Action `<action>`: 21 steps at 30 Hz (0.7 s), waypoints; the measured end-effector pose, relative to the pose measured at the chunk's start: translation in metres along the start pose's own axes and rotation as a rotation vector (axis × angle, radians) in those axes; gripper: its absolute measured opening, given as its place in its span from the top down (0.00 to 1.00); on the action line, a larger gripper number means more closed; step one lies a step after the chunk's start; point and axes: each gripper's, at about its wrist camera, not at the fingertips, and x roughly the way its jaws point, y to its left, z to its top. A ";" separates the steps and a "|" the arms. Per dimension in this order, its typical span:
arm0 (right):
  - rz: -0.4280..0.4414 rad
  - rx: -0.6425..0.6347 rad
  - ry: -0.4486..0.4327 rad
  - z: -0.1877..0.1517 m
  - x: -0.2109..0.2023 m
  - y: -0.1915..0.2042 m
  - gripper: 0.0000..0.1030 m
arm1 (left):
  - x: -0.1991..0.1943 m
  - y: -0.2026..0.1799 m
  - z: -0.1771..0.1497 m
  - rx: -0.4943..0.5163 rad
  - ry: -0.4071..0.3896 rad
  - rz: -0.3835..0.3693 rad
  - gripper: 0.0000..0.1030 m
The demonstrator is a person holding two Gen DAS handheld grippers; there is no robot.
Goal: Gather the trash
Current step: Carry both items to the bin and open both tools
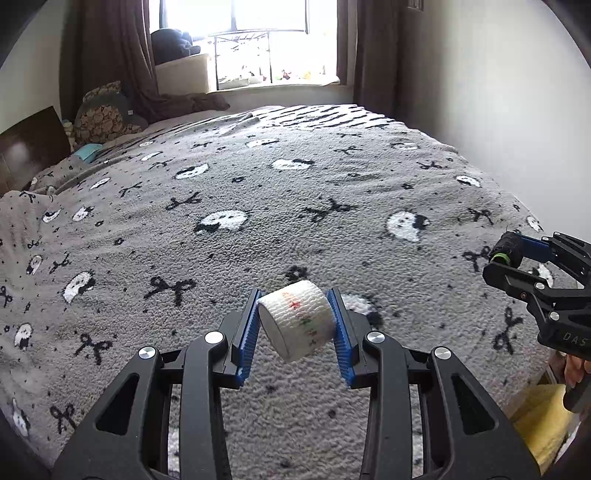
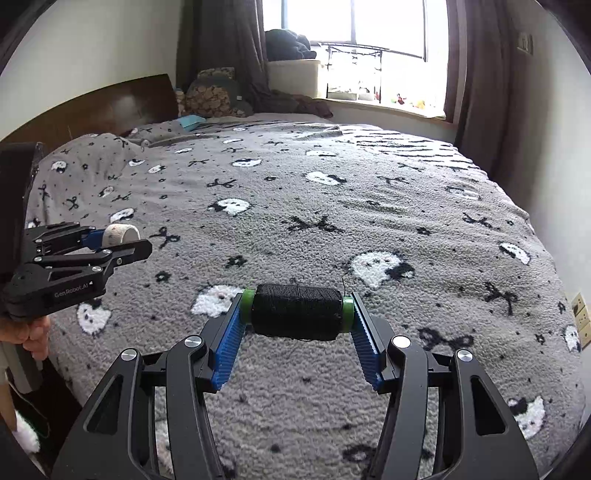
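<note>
Left claw (image 1: 295,325): closed on a white bandage roll (image 1: 295,323) with faint red and green print, gripped between the blue ribbed pads (image 1: 248,339), one pad against each side of the roll's curved wrap. The roll sits tilted, its flat end turned toward the camera and down, and appears clear of the grey fleece blanket (image 1: 258,206) that covers the bed beneath the claw.

Right claw (image 2: 297,312): closed on a spool of black thread (image 2: 297,312), held crosswise, each blue pad pressing a green end flange (image 2: 246,301). A loose thread end stands up beside the right-hand flange. The spool hangs above the same blanket (image 2: 369,206), patterned with white cat faces and black bows.

Relative positions: from the left claw, the right claw (image 1: 508,254) appears to the right and somewhat ahead, the spool visible at its tips. From the right claw, the left claw (image 2: 122,238) appears to the left, with the bandage roll (image 2: 120,233) at its tips. The two claws are well apart.

Beyond both claws: a wooden headboard (image 2: 110,107) to the left, cushions (image 2: 218,94) near it, brown curtains (image 2: 221,48), and a bright window (image 2: 354,22) ahead.
</note>
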 end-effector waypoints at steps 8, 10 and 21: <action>-0.017 -0.029 -0.076 -0.033 -0.081 0.010 0.46 | -0.078 -0.043 -0.024 0.067 -0.079 -0.013 0.67; -0.017 -0.039 -0.090 -0.043 -0.095 0.014 0.46 | -0.089 -0.054 -0.036 0.089 -0.089 -0.003 0.67; 0.052 -0.011 -0.004 -0.128 -0.112 0.029 0.46 | -0.105 -0.093 -0.138 0.054 -0.005 -0.114 0.67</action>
